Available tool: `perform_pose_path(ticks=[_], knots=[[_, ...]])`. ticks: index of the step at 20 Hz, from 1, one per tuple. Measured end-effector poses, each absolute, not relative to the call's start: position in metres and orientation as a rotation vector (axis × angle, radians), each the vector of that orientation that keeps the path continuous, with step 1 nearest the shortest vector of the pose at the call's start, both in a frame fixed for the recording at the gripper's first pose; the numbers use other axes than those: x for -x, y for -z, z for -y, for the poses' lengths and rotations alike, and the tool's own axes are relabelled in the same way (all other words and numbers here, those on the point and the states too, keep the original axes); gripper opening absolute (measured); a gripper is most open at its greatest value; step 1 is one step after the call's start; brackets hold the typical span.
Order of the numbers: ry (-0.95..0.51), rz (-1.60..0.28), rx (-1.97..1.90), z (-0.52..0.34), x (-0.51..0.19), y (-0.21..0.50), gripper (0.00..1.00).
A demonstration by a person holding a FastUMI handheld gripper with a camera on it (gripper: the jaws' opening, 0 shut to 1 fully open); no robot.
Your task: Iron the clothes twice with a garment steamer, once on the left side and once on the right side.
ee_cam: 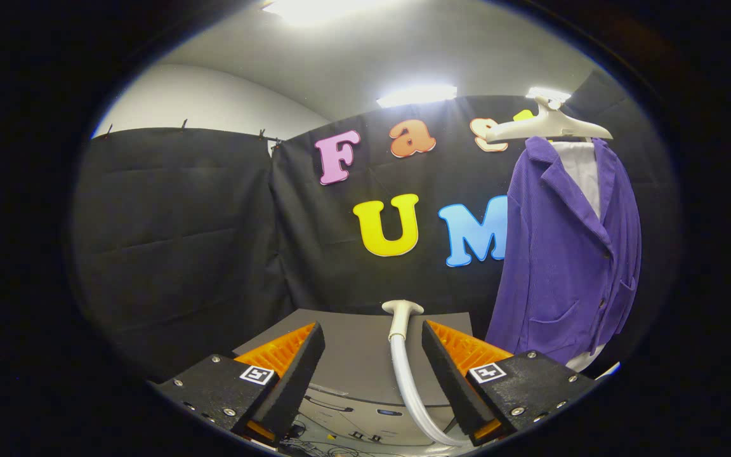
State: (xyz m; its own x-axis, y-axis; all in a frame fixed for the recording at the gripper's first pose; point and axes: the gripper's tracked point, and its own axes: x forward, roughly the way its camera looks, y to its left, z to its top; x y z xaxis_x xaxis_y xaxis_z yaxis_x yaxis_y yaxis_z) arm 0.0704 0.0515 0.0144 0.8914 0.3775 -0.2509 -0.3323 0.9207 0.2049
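The gripper hung with its jaws wide apart, gripping nothing. Just ahead, nearer the right jaw, the steamer head stood upright above the worktop on its pale hose. Best, I judged, to centre on its neck before closing. Farther right hung the purple jacket on a hanger.

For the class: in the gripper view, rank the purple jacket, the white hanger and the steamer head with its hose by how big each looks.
1. purple jacket, largest.
2. steamer head with its hose, nearer the open gripper, which inflates it.
3. white hanger, smallest.
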Motion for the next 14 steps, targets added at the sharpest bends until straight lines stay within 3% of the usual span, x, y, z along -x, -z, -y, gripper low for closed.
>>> perform_pose_path(ticks=[7,14], knots=[[-0.162,-0.502,-0.314,-0.064,-0.196,0.045,0.95],[-0.094,-0.747,-0.442,-0.103,-0.262,0.133,0.94]])
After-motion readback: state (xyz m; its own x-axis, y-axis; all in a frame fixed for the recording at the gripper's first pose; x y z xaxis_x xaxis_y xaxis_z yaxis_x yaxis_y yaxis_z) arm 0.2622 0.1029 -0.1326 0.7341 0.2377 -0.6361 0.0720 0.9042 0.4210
